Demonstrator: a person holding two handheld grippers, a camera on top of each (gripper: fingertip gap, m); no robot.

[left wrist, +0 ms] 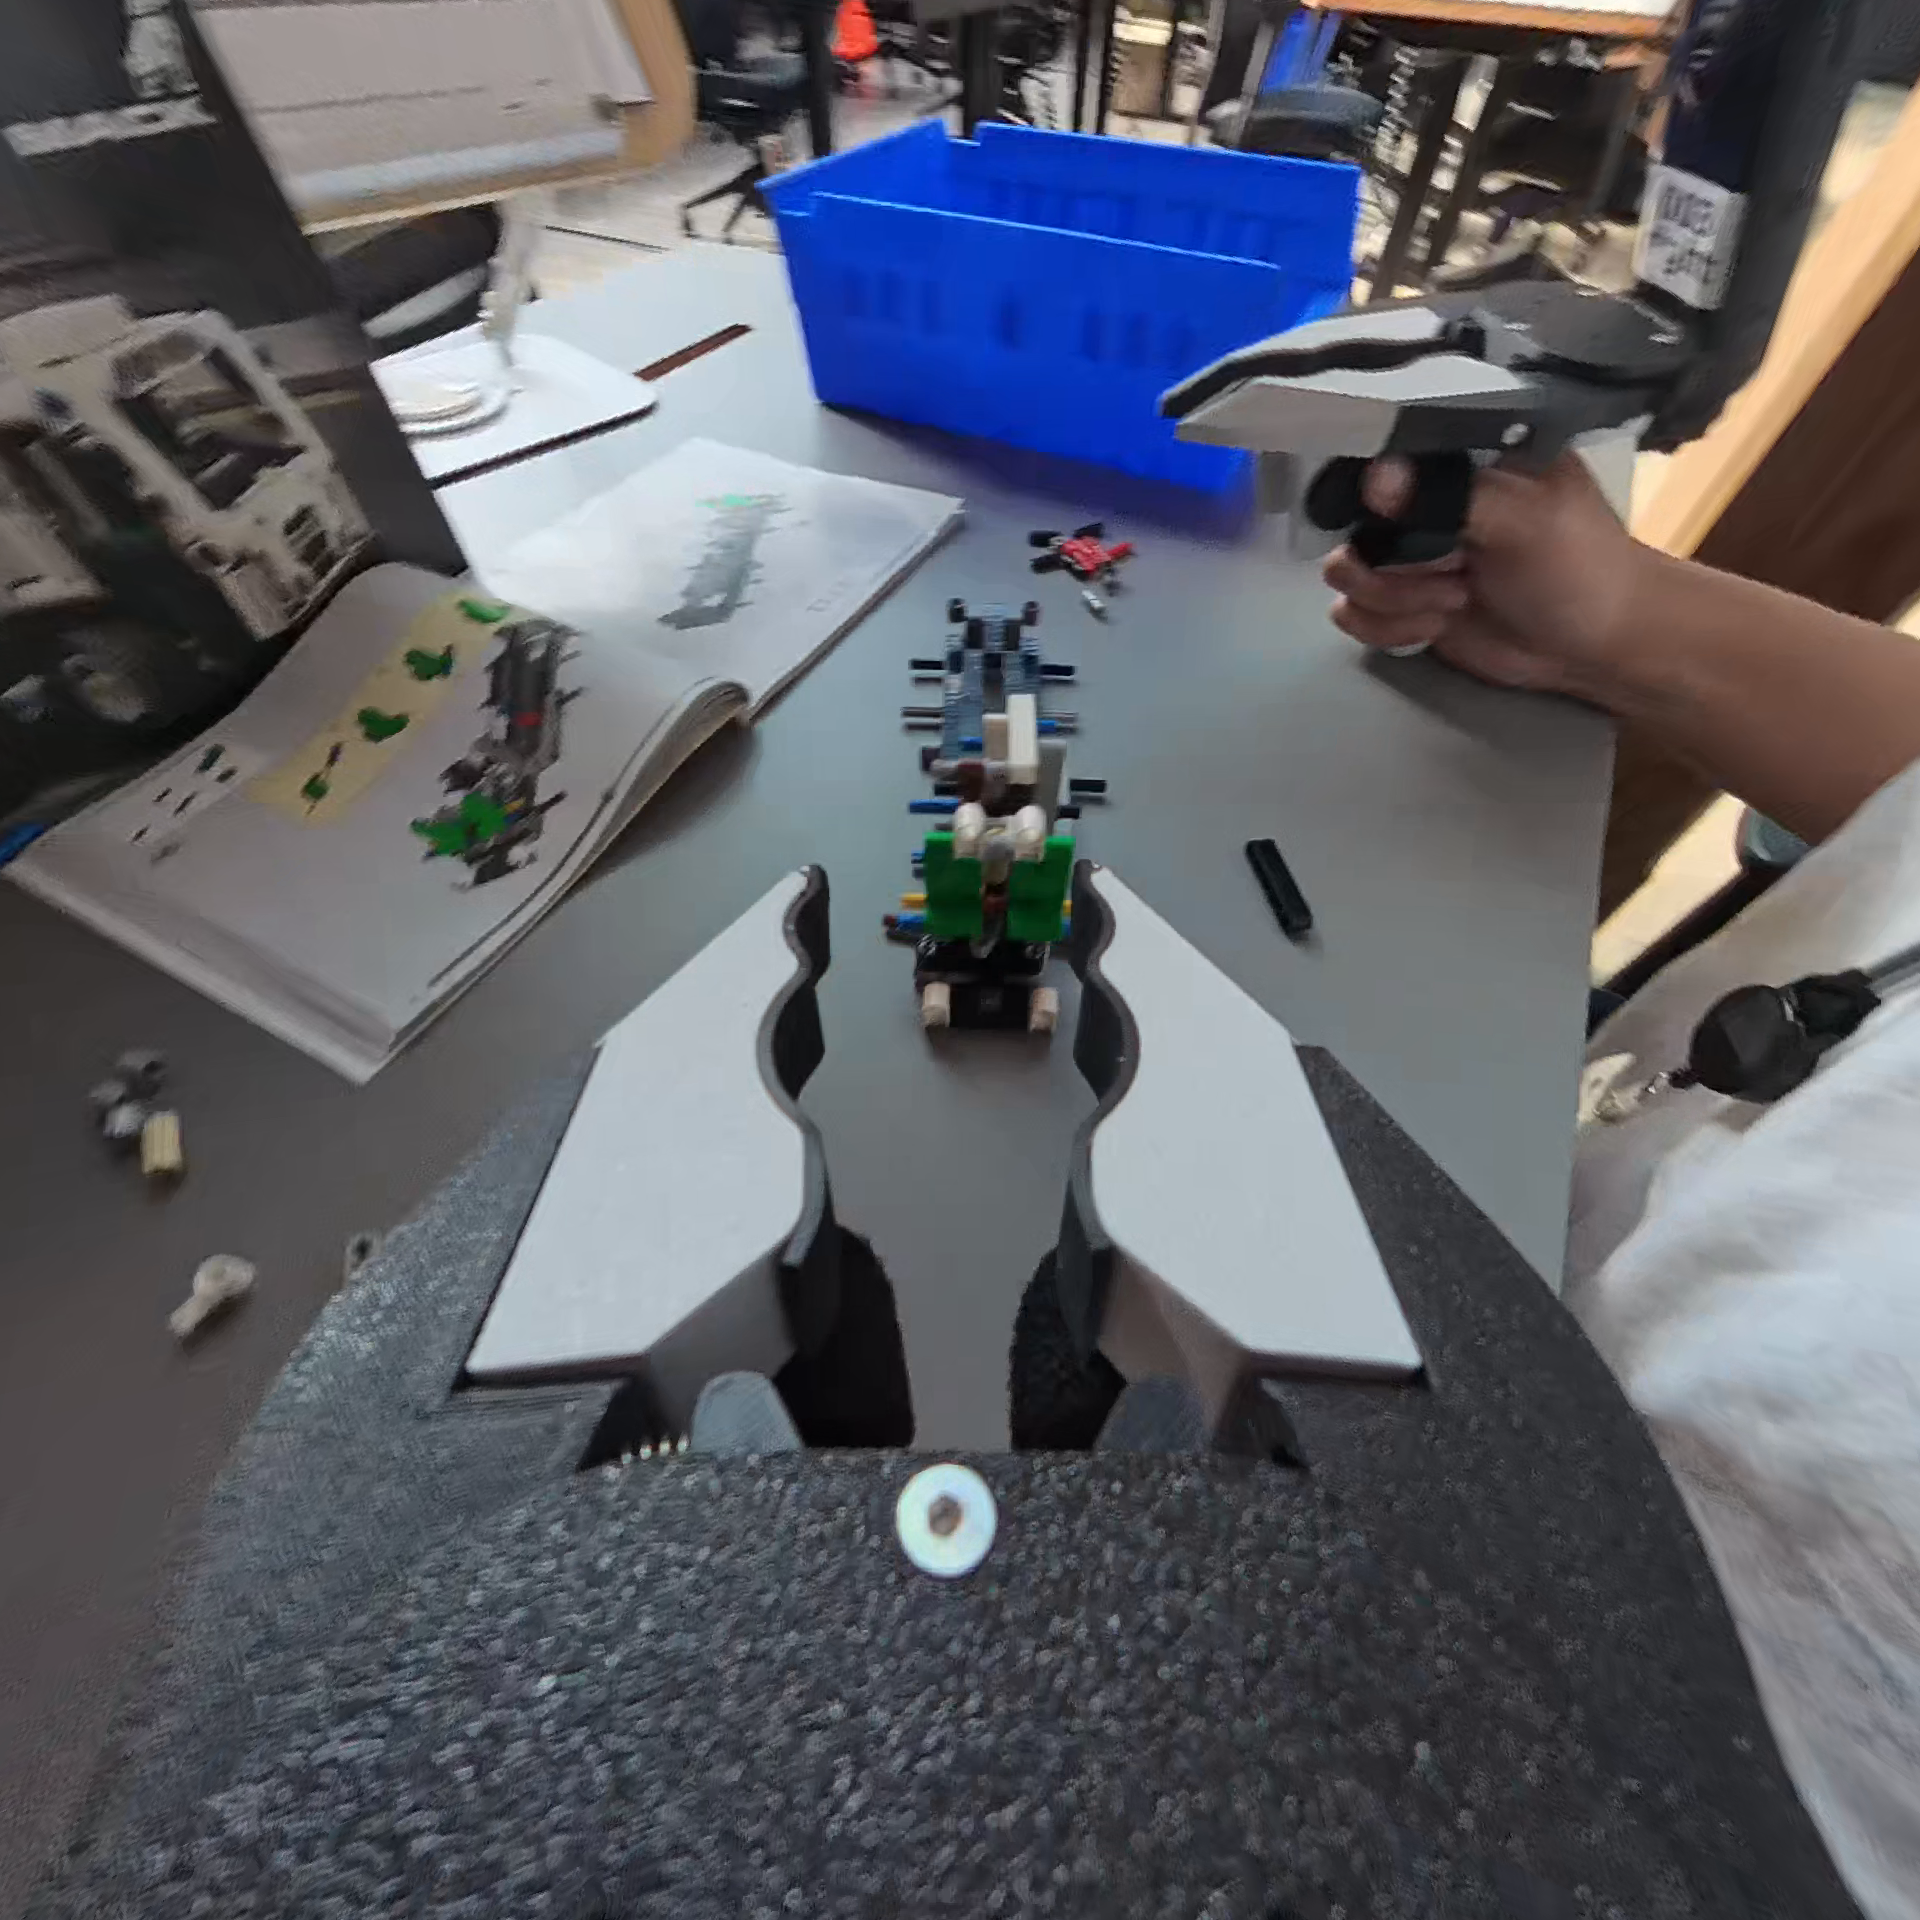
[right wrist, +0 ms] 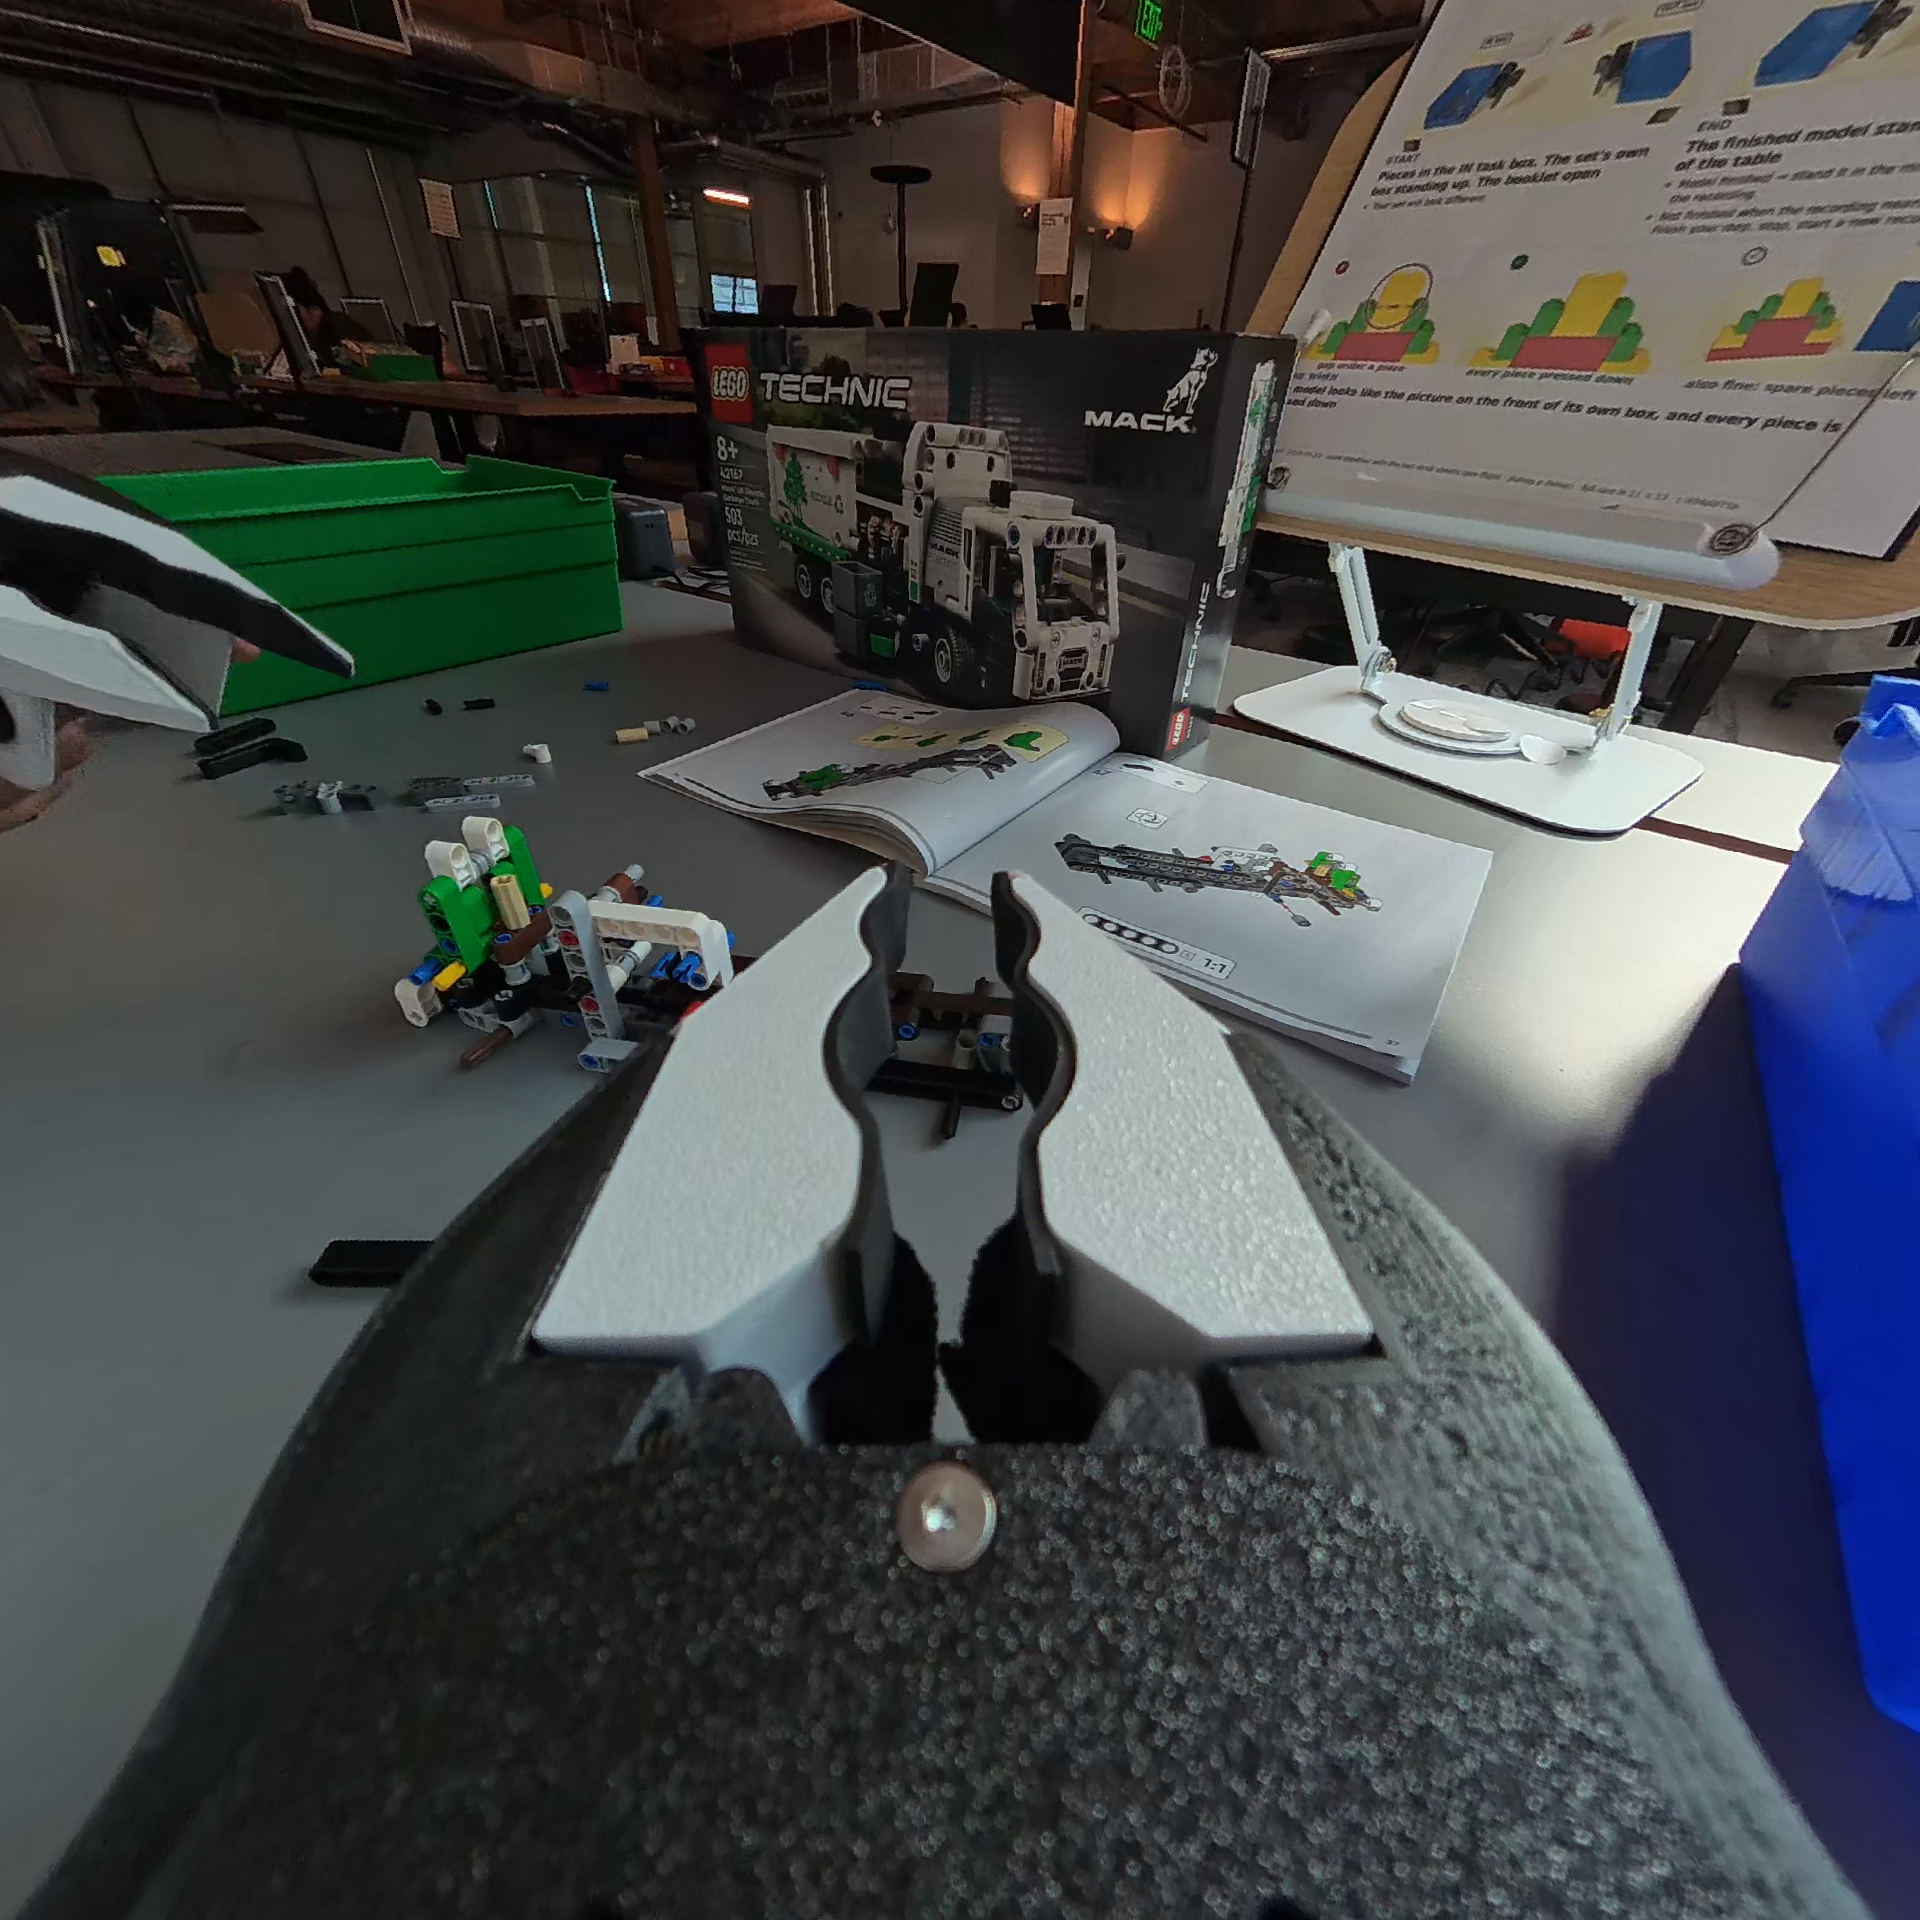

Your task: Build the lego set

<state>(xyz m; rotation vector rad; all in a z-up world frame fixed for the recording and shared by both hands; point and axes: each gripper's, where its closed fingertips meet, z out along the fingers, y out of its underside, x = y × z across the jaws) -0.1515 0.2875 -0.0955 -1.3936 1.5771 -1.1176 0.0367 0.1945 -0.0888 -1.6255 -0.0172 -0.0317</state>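
The part-built lego chassis (left wrist: 987,831), with green, white and black pieces, lies on the grey table (left wrist: 1351,779). My left gripper (left wrist: 951,894) is open and empty, its fingertips on either side of the chassis's near green end, not touching it. My right gripper (right wrist: 948,888) hovers over the other end of the chassis (right wrist: 540,935), its jaws a narrow gap apart with nothing between them. It also shows in the left wrist view (left wrist: 1179,410), held in a hand at the upper right. The left gripper (right wrist: 281,686) shows at the left edge of the right wrist view.
An open instruction booklet (left wrist: 520,727) lies left of the chassis, with the set's box (right wrist: 987,520) behind it. A blue bin (left wrist: 1039,312) stands at the back. A black beam (left wrist: 1278,883), a small red and black assembly (left wrist: 1081,551) and loose pieces (left wrist: 145,1112) lie around. A green bin (right wrist: 395,561) and a white sheet stand (right wrist: 1455,748) stand farther off. About 20 cm separates my left fingertips from my right.
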